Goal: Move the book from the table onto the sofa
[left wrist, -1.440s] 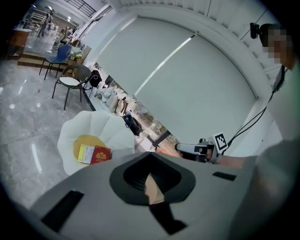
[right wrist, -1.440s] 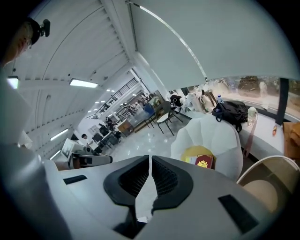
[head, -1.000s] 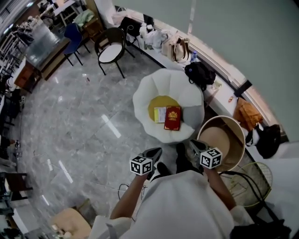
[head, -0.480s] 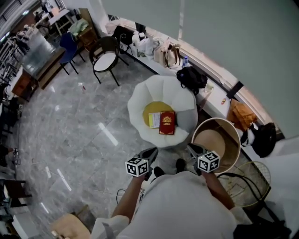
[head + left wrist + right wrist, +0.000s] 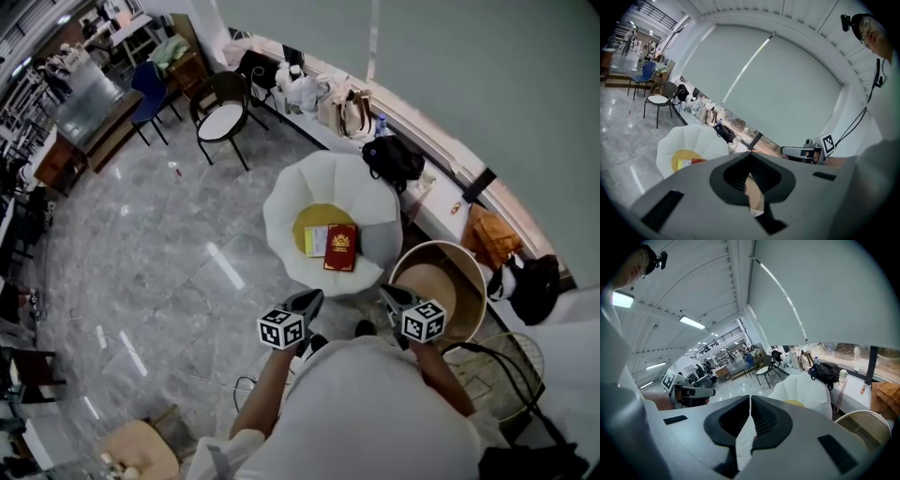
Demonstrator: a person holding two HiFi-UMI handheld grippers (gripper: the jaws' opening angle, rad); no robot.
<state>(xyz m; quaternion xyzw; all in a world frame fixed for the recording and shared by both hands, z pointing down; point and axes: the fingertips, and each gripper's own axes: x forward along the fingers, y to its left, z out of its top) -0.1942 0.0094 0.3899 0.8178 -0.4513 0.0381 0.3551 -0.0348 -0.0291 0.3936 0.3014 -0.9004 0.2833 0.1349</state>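
On the white sofa (image 5: 291, 202), the red book (image 5: 340, 247) lay where it had a second earlier, cover up on the yellow cushion (image 5: 314, 214), just beside a paler booklet (image 5: 319, 240). Its long axis ran from the seat's front edge toward the backrest, its far end tipped slightly rightward. Nearer the person, the left hand-held gripper (image 5: 305, 302) and right hand-held gripper (image 5: 394, 295) stayed pressed together, holding nothing, close to the round table (image 5: 469, 264).

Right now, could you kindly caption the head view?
Red book on sofa; left hand-held gripper and right hand-held gripper shut, empty.
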